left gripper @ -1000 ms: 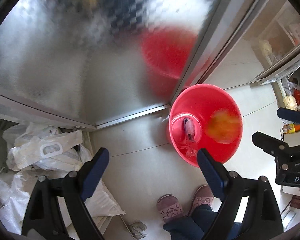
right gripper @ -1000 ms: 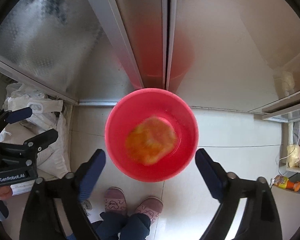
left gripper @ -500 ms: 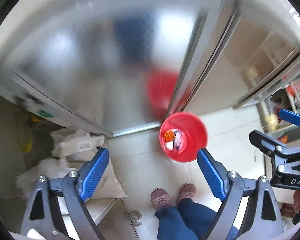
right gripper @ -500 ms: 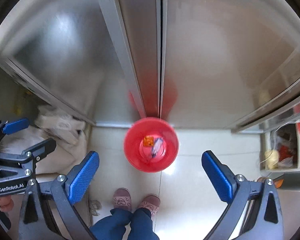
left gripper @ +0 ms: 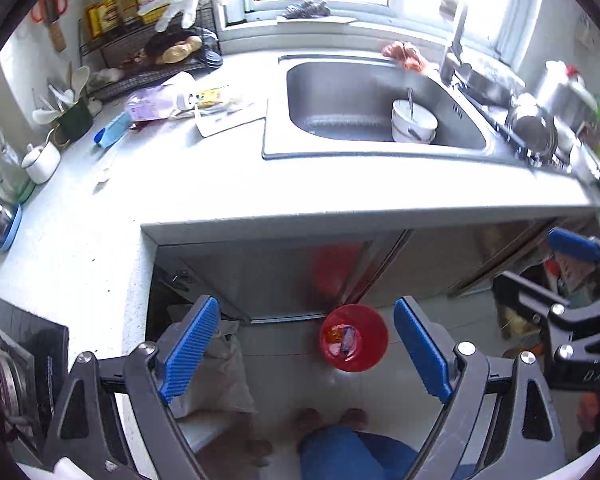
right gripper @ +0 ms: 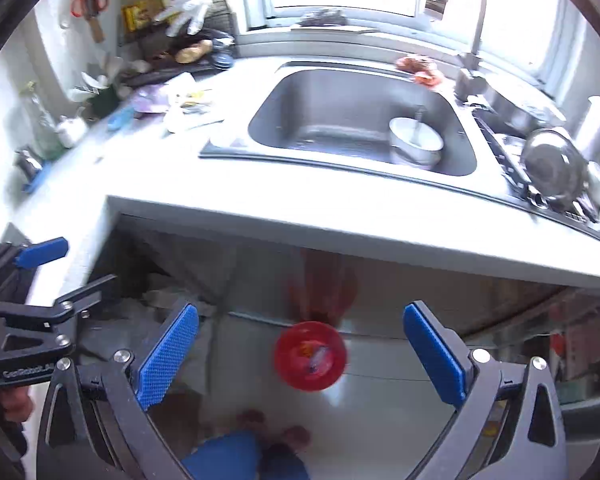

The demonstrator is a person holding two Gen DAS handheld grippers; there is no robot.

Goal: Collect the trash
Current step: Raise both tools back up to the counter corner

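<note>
Both the left gripper (left gripper: 306,354) and right gripper (right gripper: 300,354) gape wide and empty; crumpled purple-white plastic wrappers (left gripper: 160,102) on the white countertop (left gripper: 228,184) look light, soft, slippery, best pinched mid-fold.

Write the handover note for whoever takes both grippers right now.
Left gripper: open, empty.
Right gripper: open, empty; its jaws have just been opening, with nothing between them.
Red bucket stands on the floor in front of the cabinet, with wrappers already in it.
More litter lies on the counter left of the sink.
Done: some trash binned.
Left: pick up the counter litter and drop it in the bucket.
</note>
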